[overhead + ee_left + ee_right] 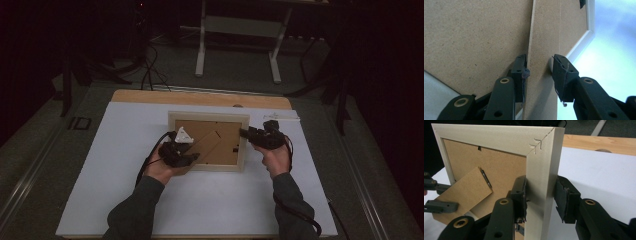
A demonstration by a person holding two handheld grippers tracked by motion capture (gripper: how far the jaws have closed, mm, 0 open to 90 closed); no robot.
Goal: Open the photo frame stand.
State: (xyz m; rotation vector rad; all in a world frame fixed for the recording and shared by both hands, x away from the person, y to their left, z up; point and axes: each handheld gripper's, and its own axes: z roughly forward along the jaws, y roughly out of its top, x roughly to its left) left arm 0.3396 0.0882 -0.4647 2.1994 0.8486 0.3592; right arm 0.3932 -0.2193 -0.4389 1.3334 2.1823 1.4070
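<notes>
**Both grippers on the picture frame, easel leg about to be worked**

The picture frame (208, 141) lies back-up near the middle of the white sheet (150, 210) that covers the table, its pale wooden border around a brown backing board (499, 167). Hinged to that backing is the fold-out stand leg (542, 50), a strip of the same brown board running diagonally across the frame's back.

The left gripper (181, 151) sits at the frame's near-left corner; its jaws straddle the leg's free end, one pad against one edge, the other standing just off the opposite edge, so the grip looks not quite closed. The right gripper (248, 133) is clamped across the frame's right rail, both pads pressing the wood.

As I read it, the step in hand is bracing the frame while the leg is taken. Next, the left jaws need to nip the strip, then swing it outward on its hinge without twisting it.

No containers are on the sheet around the frame.
</notes>
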